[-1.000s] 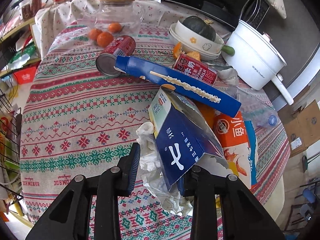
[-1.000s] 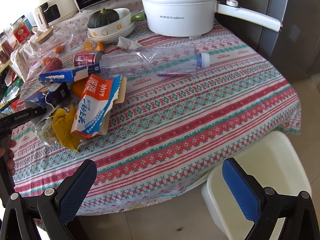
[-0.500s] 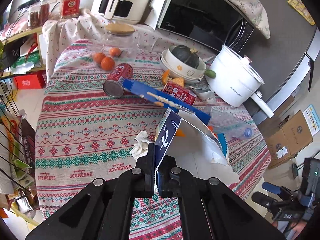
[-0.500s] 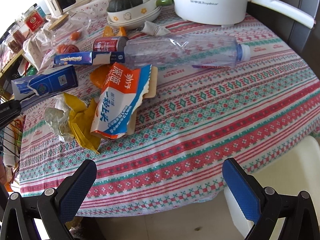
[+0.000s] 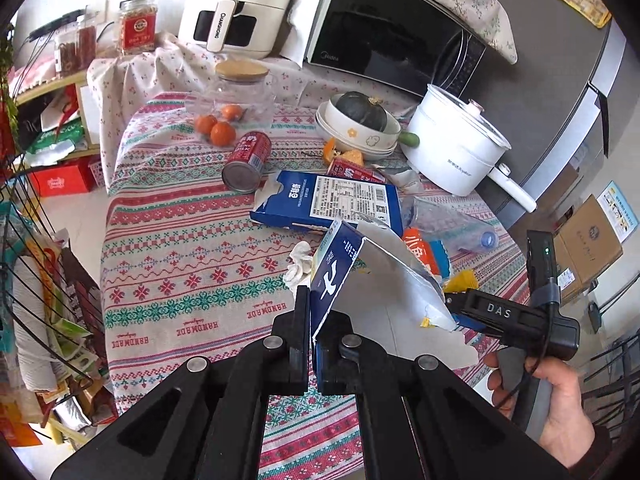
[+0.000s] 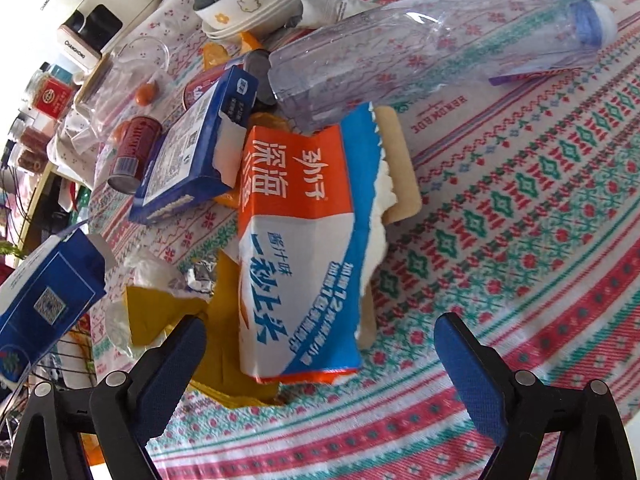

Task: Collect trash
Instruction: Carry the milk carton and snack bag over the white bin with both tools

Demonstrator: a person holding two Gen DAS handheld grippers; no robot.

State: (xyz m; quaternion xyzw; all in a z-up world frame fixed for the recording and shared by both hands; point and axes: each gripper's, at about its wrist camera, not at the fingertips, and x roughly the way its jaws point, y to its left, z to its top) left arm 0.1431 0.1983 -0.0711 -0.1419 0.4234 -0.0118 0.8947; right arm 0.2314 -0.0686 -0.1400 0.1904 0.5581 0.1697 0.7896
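Observation:
My left gripper (image 5: 314,344) is shut on the lower edge of a torn blue and white carton (image 5: 352,268), which hangs above the patterned tablecloth (image 5: 180,264). The same carton (image 6: 48,296) shows at the left of the right wrist view. My right gripper (image 6: 320,332) is low over the table and its jaws are closing. An orange, blue and white snack bag (image 6: 296,248) lies between the blue pads (image 6: 460,344) without touching them. A yellow wrapper (image 6: 224,320) lies under the bag. A clear plastic bottle (image 6: 432,48) and a flat blue box (image 6: 192,148) lie beyond.
Red cans (image 5: 248,156) and a crumpled tissue (image 5: 300,264) lie on the cloth. A white pot (image 5: 452,148), a bowl holding a squash (image 5: 360,120) and a glass jar with oranges (image 5: 236,96) stand at the back. A wire rack (image 5: 36,280) is left of the table.
My left gripper closed on the blue carton and lifted it off the table. My right gripper came down and in over the snack bag, and its jaws narrowed a little.

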